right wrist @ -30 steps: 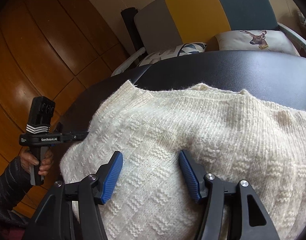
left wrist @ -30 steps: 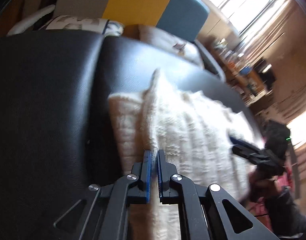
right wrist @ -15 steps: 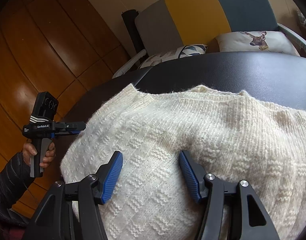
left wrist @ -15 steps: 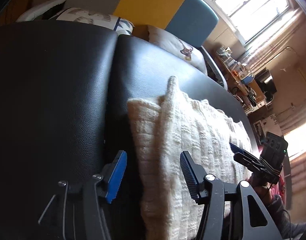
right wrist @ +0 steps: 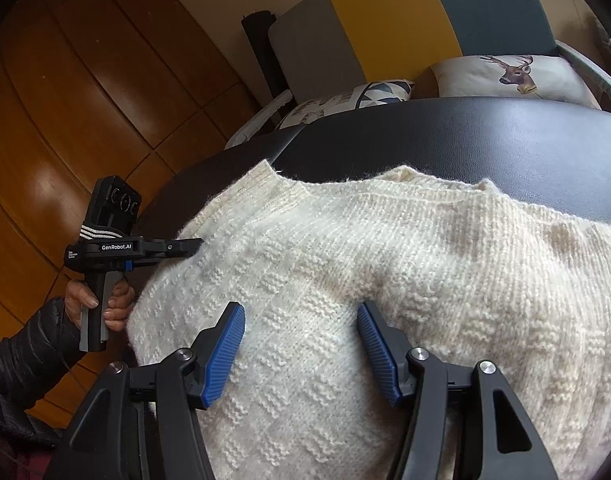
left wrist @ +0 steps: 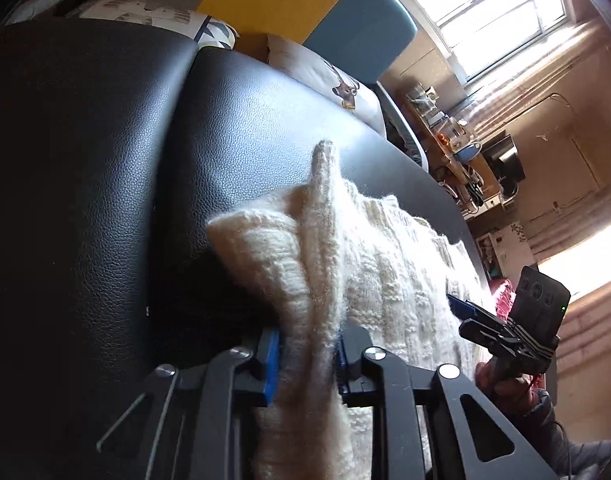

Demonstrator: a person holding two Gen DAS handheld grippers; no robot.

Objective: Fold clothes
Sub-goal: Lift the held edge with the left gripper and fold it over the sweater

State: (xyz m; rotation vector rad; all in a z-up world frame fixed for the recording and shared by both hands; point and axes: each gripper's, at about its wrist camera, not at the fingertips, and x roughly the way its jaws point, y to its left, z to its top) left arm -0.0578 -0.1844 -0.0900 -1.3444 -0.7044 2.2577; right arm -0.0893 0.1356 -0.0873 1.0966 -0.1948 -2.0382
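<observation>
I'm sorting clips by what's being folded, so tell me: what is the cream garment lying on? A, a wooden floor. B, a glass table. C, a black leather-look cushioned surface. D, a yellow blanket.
C: the cream knit sweater is spread over a black leather-look surface with a grained texture and a seam, plain in both wrist views.

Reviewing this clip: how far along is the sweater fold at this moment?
Early. Done: the cream sweater lies spread on the black leather surface, its neckline towards the far side, with no completed fold visible. In hand: the left gripper is closing on a bunched side edge of the knit, which stands up between its fingers. The right gripper hovers open over the body, holding nothing. Left: all of the folding.
</observation>
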